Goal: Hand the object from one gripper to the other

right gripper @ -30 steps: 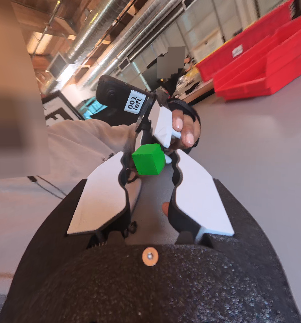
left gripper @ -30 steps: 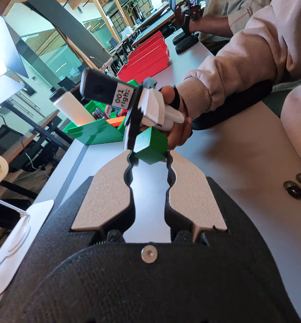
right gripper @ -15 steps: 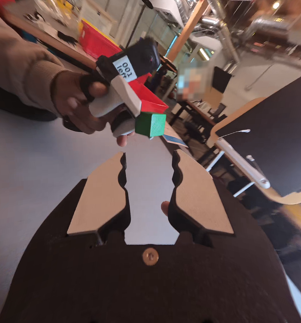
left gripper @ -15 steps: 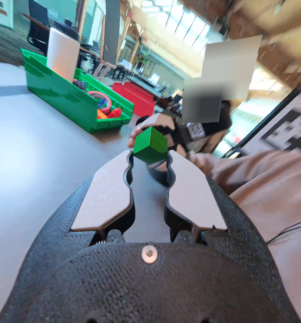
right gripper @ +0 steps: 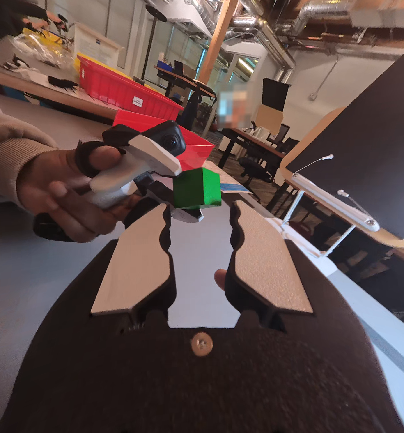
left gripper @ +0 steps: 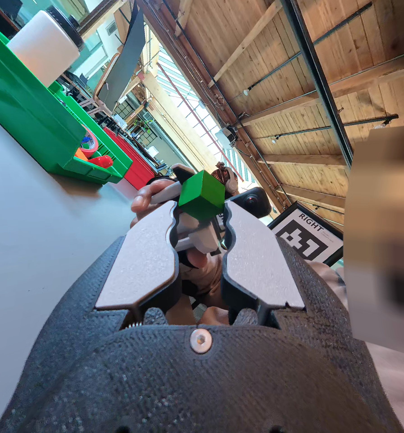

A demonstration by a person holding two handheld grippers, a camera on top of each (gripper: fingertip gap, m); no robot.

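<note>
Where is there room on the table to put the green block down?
The grey table looks bare below the hand with the left gripper, and between the right gripper's fingers. In the left wrist view it is bare in front of the green bin. The far end looks crowded with red bins.

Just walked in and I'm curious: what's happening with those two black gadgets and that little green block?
A person holds a hand-held gripper in each hand. The left hand-held gripper is clamped on a green cube at its fingertips, above a grey table. The right hand-held gripper is open and empty, with the cube just beyond its fingertips and not between them. So right now the left one alone has the cube.
</note>
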